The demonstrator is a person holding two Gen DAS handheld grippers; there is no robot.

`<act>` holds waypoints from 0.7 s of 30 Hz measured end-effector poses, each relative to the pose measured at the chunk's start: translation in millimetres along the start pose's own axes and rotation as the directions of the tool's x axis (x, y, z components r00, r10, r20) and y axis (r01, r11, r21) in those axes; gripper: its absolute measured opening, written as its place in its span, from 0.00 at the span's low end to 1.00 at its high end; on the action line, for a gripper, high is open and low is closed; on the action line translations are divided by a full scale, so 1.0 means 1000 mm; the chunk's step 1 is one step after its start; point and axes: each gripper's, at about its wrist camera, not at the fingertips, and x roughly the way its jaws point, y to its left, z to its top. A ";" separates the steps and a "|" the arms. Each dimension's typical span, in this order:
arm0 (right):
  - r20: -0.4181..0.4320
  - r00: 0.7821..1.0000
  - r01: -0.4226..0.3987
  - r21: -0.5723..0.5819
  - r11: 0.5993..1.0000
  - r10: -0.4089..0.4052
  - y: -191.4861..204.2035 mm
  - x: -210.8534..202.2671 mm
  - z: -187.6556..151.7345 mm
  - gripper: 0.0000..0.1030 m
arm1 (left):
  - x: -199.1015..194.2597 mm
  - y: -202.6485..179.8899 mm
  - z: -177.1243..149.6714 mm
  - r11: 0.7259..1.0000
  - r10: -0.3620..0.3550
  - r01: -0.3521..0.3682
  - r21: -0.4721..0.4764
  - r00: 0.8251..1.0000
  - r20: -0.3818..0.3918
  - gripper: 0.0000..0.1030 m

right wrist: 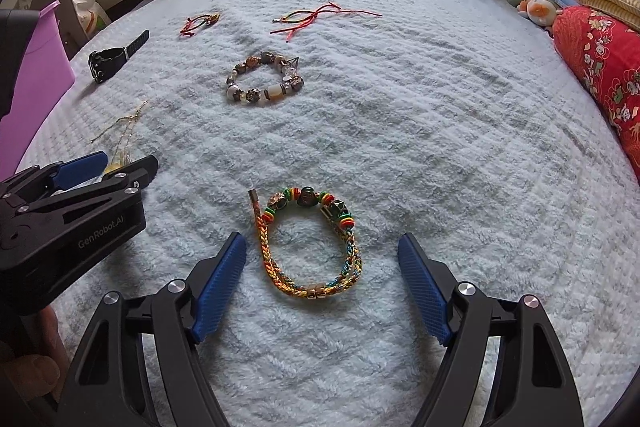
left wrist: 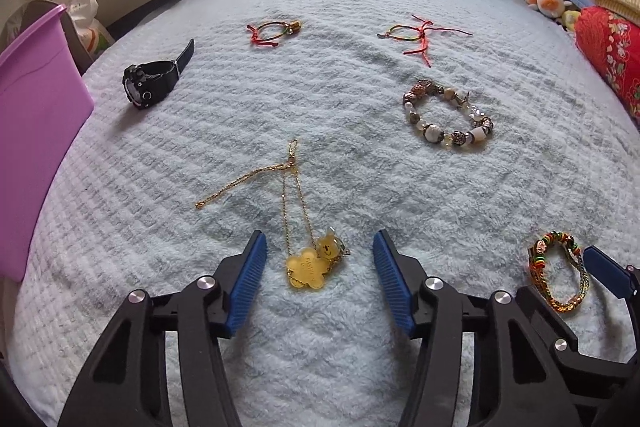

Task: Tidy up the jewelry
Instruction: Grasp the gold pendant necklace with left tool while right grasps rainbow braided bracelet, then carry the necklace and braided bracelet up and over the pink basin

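On the bed (left wrist: 360, 167): we saw jewelry spread apart.
Left tongs (left wrist: 320, 259): wide open, empty, straddling gold necklace (left wrist: 306, 267); light, limp; pinch pendant.
Right tongs (right wrist: 322, 259): wide open, empty, around woven bracelet (right wrist: 312, 243); soft; grip braid.

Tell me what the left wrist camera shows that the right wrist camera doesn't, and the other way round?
Only the left wrist view shows the yellow flower pendant on the gold chain necklace, lying between the open left tongs; the right view gives just a glimpse of the chain.

Only the right wrist view shows the whole braided rainbow bracelet between the open right tongs, plus the left tool's black body from the side.

Both show the black watch, the beaded bracelet, two red cord bracelets, the purple bin and the fluffy white blanket.
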 end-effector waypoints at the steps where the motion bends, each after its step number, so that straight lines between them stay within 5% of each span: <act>1: -0.002 1.000 -0.002 -0.001 1.000 0.002 0.000 0.000 0.000 0.72 | 0.000 0.001 0.000 1.000 -0.012 0.012 -0.005 1.000 -0.004 0.47; 4: -0.004 1.000 -0.005 -0.011 1.000 0.005 0.001 -0.002 0.002 0.67 | -0.003 0.002 -0.002 0.999 -0.034 0.034 -0.006 0.999 -0.010 0.37; 8: 0.000 1.000 -0.029 -0.069 0.997 0.029 0.011 -0.006 0.003 0.40 | -0.007 0.001 -0.004 0.999 -0.053 0.053 -0.006 0.998 -0.026 0.21; 10: 0.002 0.999 -0.033 -0.082 0.996 0.033 0.014 -0.009 0.003 0.32 | -0.009 0.004 -0.004 0.998 -0.068 0.067 -0.020 0.997 -0.034 0.21; 12: -0.002 0.999 -0.045 -0.062 0.997 0.045 0.011 -0.011 0.004 0.11 | -0.012 0.007 -0.004 0.996 -0.082 0.081 -0.036 0.996 -0.042 0.21; 21: -0.030 0.996 -0.086 -0.032 0.996 0.085 0.003 -0.033 0.012 0.07 | -0.041 0.019 0.001 0.990 -0.129 0.125 -0.071 0.990 -0.056 0.21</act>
